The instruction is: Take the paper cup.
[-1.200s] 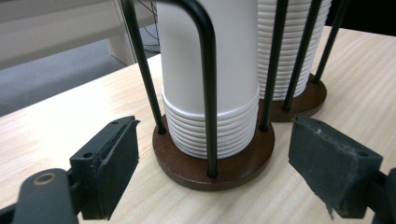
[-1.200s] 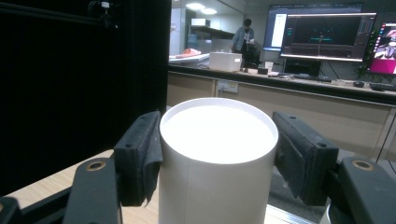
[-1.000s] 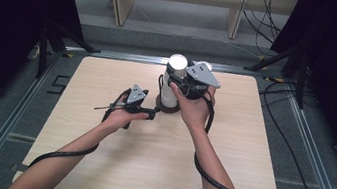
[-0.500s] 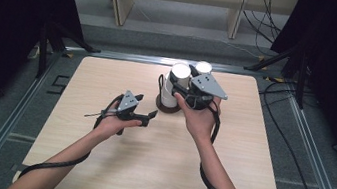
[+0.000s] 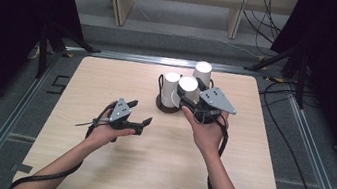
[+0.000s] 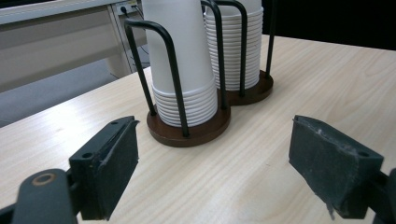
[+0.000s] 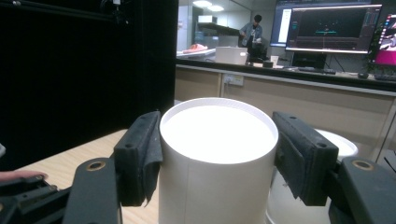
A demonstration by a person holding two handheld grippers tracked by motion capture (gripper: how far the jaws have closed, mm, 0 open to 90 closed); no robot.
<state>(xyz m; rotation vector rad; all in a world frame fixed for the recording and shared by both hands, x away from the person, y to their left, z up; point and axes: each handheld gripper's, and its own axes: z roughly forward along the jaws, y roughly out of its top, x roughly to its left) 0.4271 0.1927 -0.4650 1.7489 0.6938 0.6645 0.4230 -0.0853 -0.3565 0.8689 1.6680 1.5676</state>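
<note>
My right hand-held gripper (image 5: 190, 97) is grasping a white paper cup (image 5: 188, 88), upside down, with its flat bottom turned up. In the right gripper view this cup (image 7: 218, 158) sits between the two black pads (image 7: 140, 156), and both pads press on its wall just under the rim of the bottom. In the high view I see the cup next to the cup holder (image 5: 165, 105), a dark brown base with black wire loops, which stands near the far edge of the table (image 5: 95, 164), about at the middle of that edge. One stack of cups (image 5: 171, 89) stands in the near-left seat of the holder, and a second stack (image 5: 202, 73) stands behind it, closer to the far edge. I cannot tell whether the held cup touches the left stack or only stands just beside it. My left hand-held gripper (image 5: 138, 118) is released, its jaws are wide apart and nothing is between them. It hovers over the left half of the table, well apart from the holder, with the jaws pointing toward it. In the left gripper view the holder (image 6: 189, 130) and its nested cups (image 6: 183, 65) stand ahead of the open pads (image 6: 114, 165), on the pale wood surface.
</note>
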